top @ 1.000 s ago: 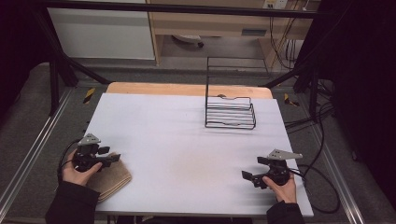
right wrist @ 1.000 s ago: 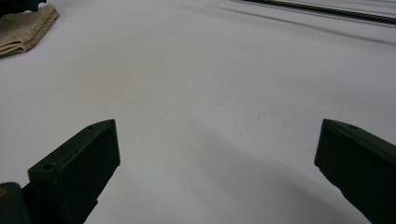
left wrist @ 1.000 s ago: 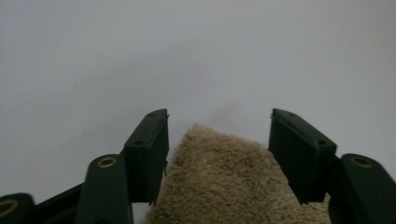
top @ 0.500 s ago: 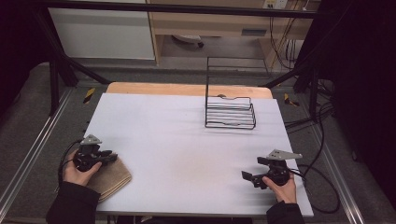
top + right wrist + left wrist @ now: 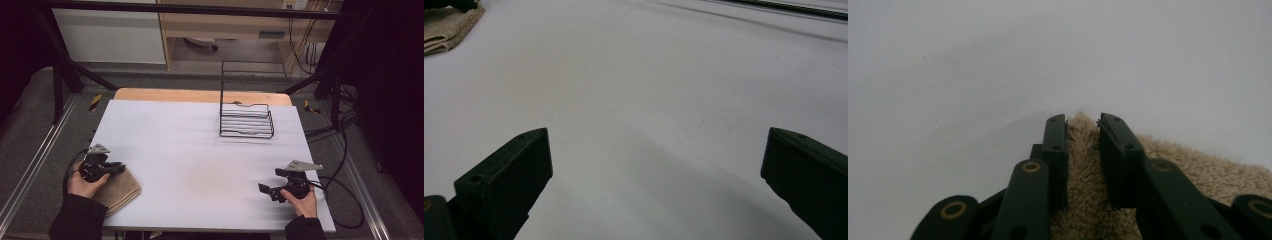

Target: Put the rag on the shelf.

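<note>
Work in hand: picking up the towel (image 5: 120,187) from the table (image 5: 200,150).
Towel location: folded, flat on the near left corner of the table, well apart from the wire rack (image 5: 247,120) at the far right.
Left gripper (image 5: 1083,130): jaws have just been closing; a ridge of towel pile is pinched between the pads at the towel's edge. Judged clenched on the towel.
Right gripper (image 5: 656,165): jaws wide apart over bare table, grasping nothing, near the right front edge.
Done: left grip on the towel appears made.
Left to do: the towel is not yet lifted; any carrying or placing remains.
Destination: cannot tell.
</note>
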